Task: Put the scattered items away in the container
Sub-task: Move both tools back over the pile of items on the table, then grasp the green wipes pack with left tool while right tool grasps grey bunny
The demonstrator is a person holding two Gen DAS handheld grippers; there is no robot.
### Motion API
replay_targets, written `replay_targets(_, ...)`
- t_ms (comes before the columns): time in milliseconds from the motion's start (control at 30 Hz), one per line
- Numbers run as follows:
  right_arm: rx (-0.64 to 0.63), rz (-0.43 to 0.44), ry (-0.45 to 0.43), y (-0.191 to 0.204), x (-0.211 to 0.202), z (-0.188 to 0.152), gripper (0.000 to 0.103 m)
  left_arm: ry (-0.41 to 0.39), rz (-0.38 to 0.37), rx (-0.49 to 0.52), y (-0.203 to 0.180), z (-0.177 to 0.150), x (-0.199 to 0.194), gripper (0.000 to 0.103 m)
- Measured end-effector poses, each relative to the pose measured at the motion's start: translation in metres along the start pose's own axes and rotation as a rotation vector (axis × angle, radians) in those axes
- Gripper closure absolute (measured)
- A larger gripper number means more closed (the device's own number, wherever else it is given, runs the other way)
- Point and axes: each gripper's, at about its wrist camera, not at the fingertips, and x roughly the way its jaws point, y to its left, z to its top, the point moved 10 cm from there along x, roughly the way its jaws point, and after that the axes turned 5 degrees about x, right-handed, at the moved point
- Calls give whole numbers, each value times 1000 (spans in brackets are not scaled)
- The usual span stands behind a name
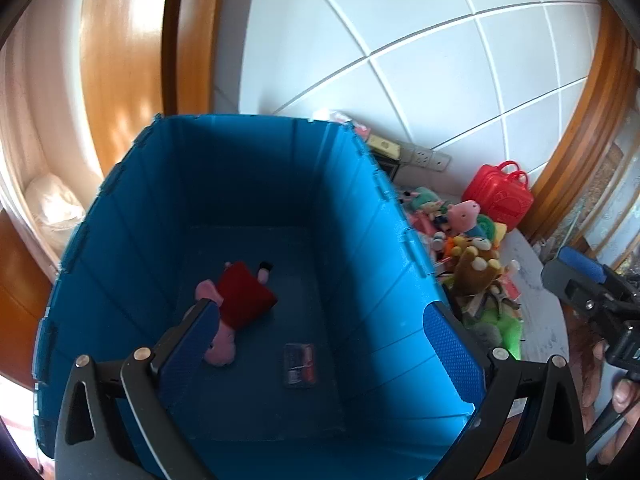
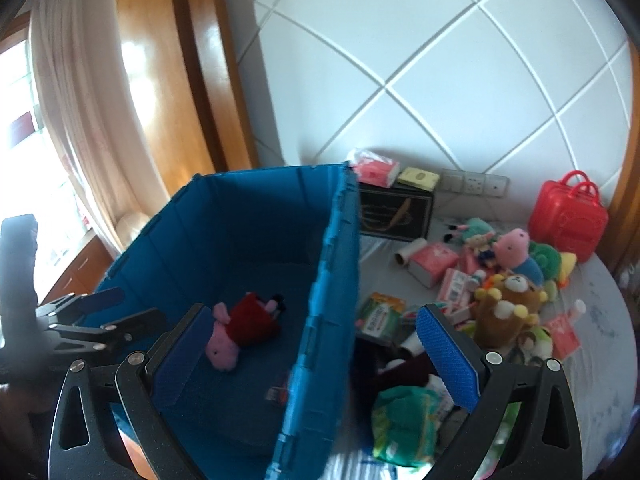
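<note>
A deep blue crate (image 1: 120, 216) (image 2: 332, 264) stands on the table. Inside lie a pink pig plush in a red dress (image 1: 236, 304) (image 2: 244, 326) and a small dark card pack (image 1: 299, 365). My left gripper (image 1: 320, 336) is open and empty above the crate's inside. My right gripper (image 2: 316, 348) is open and empty, its jaws straddling the crate's right wall. Scattered toys lie right of the crate: a brown bear plush (image 2: 510, 300), a pink pig plush in blue (image 2: 516, 254) and a green packet (image 2: 404, 424).
A red toy suitcase (image 2: 568, 216) stands at the back right. A black box (image 2: 394, 212) with tissue packs on top sits behind the crate. Pink packets (image 2: 434, 260) and a white tube lie on the table. A tiled wall is behind.
</note>
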Motion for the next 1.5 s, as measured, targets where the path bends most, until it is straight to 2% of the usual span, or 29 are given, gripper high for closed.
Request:
replay_targets(167, 69, -56, -22, -64, -22, -9, 0, -4, -49, 56, -61, 2, 5, 0)
replay_targets(367, 162, -140, -32, -175, -58, -28, 0, 3, -91, 126, -159, 1, 20, 0)
replay_targets(500, 194, -186, -25, -251, -83, -46, 0, 54, -90, 166, -228, -18, 45, 0)
replay_targets(700, 199, -204, 27, -331, -97, -78, 0, 133, -49, 129, -289, -62, 93, 0)
replay_targets(833, 174, -181, 103, -364, -90, -104, 0, 224, 17, 32, -287, -108, 141, 0)
replay_targets(967, 129, -160, 152, -373, -77, -123, 0, 295, 106, -40, -270, -147, 182, 0)
replay_targets(1067, 118, -157, 200, -376, -62, -141, 0, 315, 175, -92, -249, -166, 206, 0)
replay_targets(1300, 76, -156, 287, -363, -26, -177, 0, 363, 186, -128, -229, -189, 251, 0)
replay_targets(1500, 4, -82, 275, -324, 1, -184, 0, 393, 184, -128, -214, -201, 271, 0)
